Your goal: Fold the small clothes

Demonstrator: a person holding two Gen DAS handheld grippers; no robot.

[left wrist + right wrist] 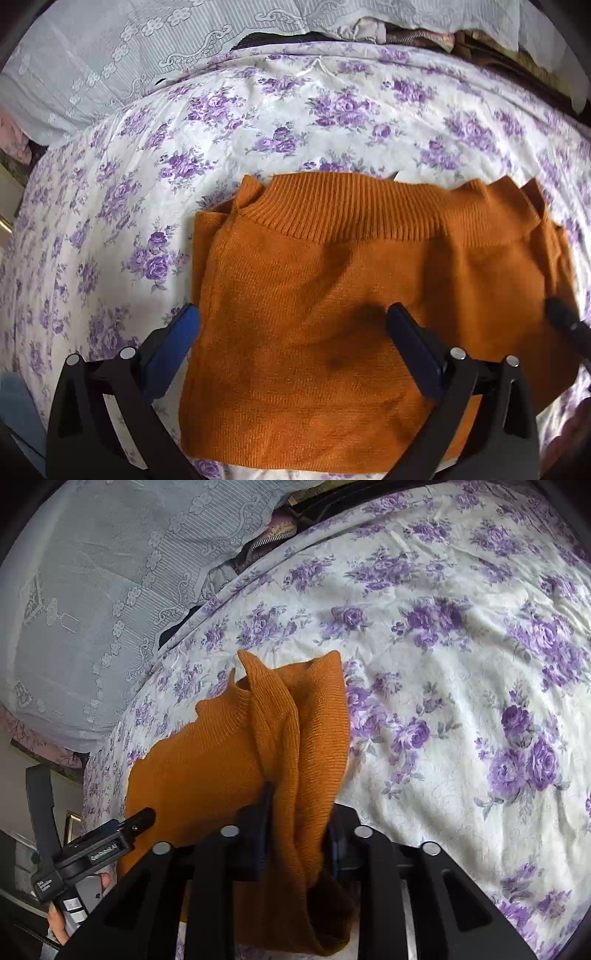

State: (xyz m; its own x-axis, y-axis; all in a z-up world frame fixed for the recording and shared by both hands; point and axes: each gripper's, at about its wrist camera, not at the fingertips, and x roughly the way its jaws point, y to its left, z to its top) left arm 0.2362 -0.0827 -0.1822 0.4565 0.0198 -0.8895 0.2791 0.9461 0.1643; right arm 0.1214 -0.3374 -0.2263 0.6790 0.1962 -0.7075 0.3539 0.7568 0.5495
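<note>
A bed [332, 110] covered with a white sheet [461, 664] printed with purple roses carries everything. Directly on the sheet lies an orange knitted sweater [314, 295], spread flat beneath and ahead of the left claw [291, 325], its ribbed band on the side farthest from that claw. The sweater's right edge is lifted off the sheet in a bunched fold at the right claw [295, 812]. Beyond both claws, at the far edge of the bed, a pale lace-patterned cloth [110, 55] drapes over a heap touching the sheet.
</note>
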